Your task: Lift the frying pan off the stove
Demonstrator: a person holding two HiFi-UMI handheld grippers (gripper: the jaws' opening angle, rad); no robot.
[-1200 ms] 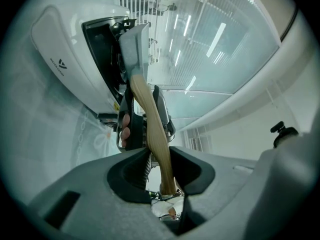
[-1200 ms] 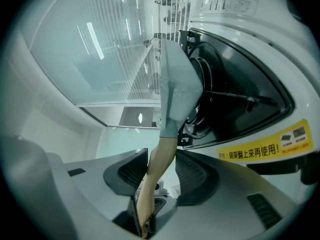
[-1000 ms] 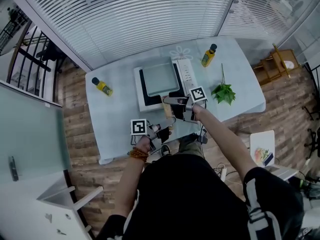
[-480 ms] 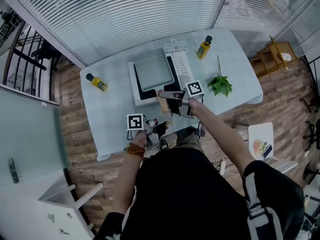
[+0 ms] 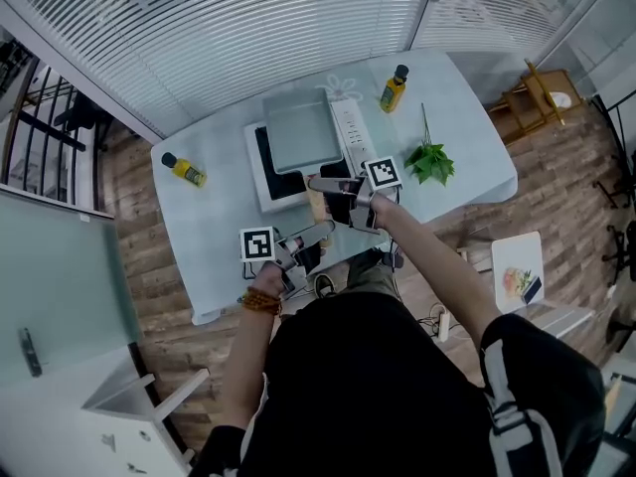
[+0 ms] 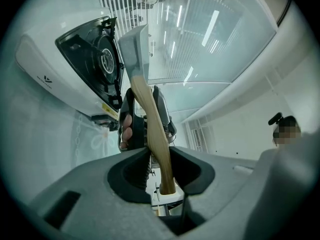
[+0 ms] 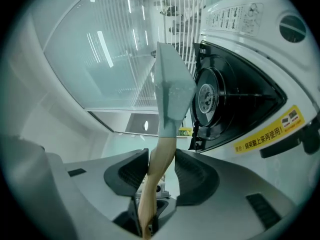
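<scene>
A square grey frying pan (image 5: pixel 298 130) hangs above the white stove (image 5: pixel 260 189), whose black cooktop (image 5: pixel 275 163) shows under the pan's near edge. Both grippers hold its wooden handle (image 5: pixel 318 207). My right gripper (image 5: pixel 326 195) is shut on the handle close to the pan. My left gripper (image 5: pixel 312 238) is shut on the handle's near end. In the left gripper view the handle (image 6: pixel 150 129) runs up from between my left gripper's (image 6: pixel 161 170) pads, past the right gripper, to the pan. In the right gripper view the handle (image 7: pixel 160 156) sits between my right gripper's (image 7: pixel 162 170) pads, with the stove (image 7: pixel 260 84) to the right.
Two yellow bottles stand on the pale blue table (image 5: pixel 199 256), one at the left (image 5: pixel 185 170) and one at the back right (image 5: pixel 393 89). A green sprig (image 5: pixel 429 162) lies right of the stove. A small wooden stand (image 5: pixel 542 97) and a white stool (image 5: pixel 517 284) stand beyond the table's right edge.
The pan has come up off the stove and moved toward the far side, uncovering the black cooktop. Both grippers kept their hold on the handle and rose with it.
</scene>
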